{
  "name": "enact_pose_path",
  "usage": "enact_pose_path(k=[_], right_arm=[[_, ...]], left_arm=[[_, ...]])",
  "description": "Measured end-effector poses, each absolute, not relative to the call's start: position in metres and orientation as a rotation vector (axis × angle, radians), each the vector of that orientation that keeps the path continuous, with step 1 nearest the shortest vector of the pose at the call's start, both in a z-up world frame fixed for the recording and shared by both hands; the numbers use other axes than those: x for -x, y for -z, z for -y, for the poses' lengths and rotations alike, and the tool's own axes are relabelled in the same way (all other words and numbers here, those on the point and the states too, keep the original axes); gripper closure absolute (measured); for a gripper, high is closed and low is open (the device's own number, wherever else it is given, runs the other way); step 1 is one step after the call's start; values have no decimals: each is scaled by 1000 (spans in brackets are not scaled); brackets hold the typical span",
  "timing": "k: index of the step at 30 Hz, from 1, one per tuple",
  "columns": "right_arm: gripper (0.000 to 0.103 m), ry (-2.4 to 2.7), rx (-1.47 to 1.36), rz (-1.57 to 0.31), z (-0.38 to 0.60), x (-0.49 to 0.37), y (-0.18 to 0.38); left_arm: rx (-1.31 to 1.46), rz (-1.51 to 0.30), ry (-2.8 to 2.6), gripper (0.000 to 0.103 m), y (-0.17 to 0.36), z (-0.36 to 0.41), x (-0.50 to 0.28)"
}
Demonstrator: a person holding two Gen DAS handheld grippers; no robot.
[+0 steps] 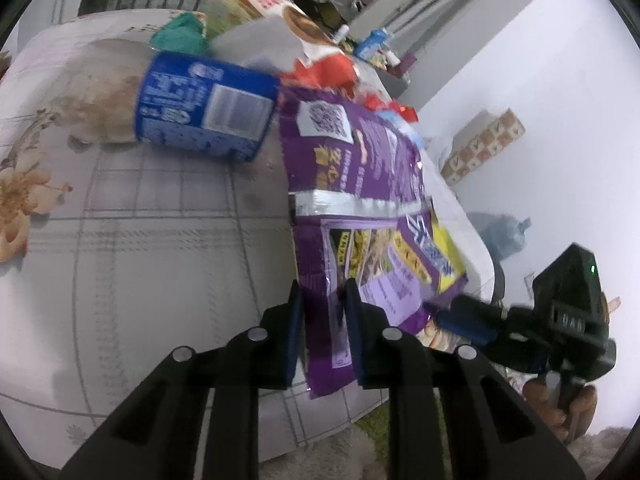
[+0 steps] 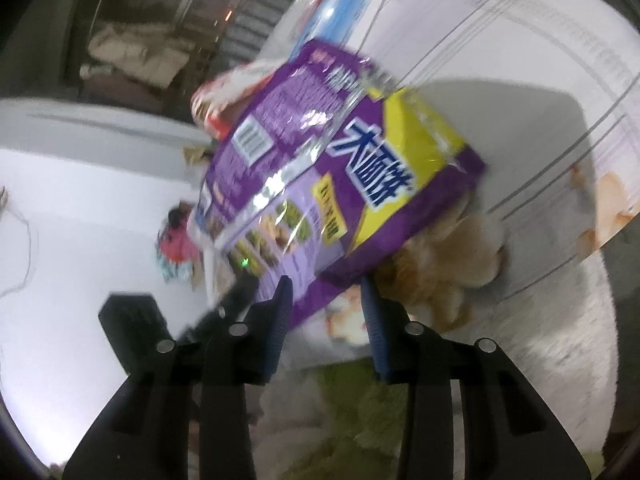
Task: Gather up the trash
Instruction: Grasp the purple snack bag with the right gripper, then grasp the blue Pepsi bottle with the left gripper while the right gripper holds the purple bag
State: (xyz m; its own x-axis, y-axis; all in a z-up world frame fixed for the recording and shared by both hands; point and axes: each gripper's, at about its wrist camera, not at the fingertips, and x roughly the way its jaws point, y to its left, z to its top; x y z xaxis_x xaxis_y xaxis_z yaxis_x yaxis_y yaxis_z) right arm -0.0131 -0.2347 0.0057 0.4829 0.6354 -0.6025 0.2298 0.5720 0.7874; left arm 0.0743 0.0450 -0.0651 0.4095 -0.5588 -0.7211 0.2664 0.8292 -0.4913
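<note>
**Purple bag at the tabletop's edge, between both grippers**

The purple snack bag (image 1: 352,200) lay flat along the near edge of the tabletop (image 1: 140,240), which wore a pale cloth with grey grid lines and a flower print. One end of the bag reached out over the edge toward the cameras.

The left gripper (image 1: 322,292) had its jaws part-way closed, one on each side of the bag's overhanging end. The blue pads stood close against the film, but a firm pinch could not be made out from the left wrist view.

The right gripper (image 2: 326,292) came in from the side. Its jaws stood wide open, and the bag's lower corner (image 2: 320,200) sat just ahead of the gap between them, the left pad at the bag's edge and the right pad apart from it. In the left wrist view the same gripper appeared at the lower right, its blue pad near the bag's yellow-printed corner.

Behind the bag on the tabletop lay more trash: a blue cylindrical can (image 1: 204,108) on its side, touching or just beside the bag's far end, a red-and-white wrapper (image 1: 320,68) beyond it, and a crumpled green wrapper (image 1: 180,34) farther back. A patterned tissue box (image 1: 484,146) stood off the tabletop, against the white wall.
</note>
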Motion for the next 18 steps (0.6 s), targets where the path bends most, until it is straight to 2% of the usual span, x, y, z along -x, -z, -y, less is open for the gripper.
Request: enact_pose_path(k=[15, 18], right_arm=[[73, -299, -974, -1066, 210, -3, 7], [79, -278, -980, -1061, 208, -6, 9]], left_arm=[[212, -1033, 520, 86, 72, -18, -76], [196, -1030, 536, 86, 73, -15, -75]])
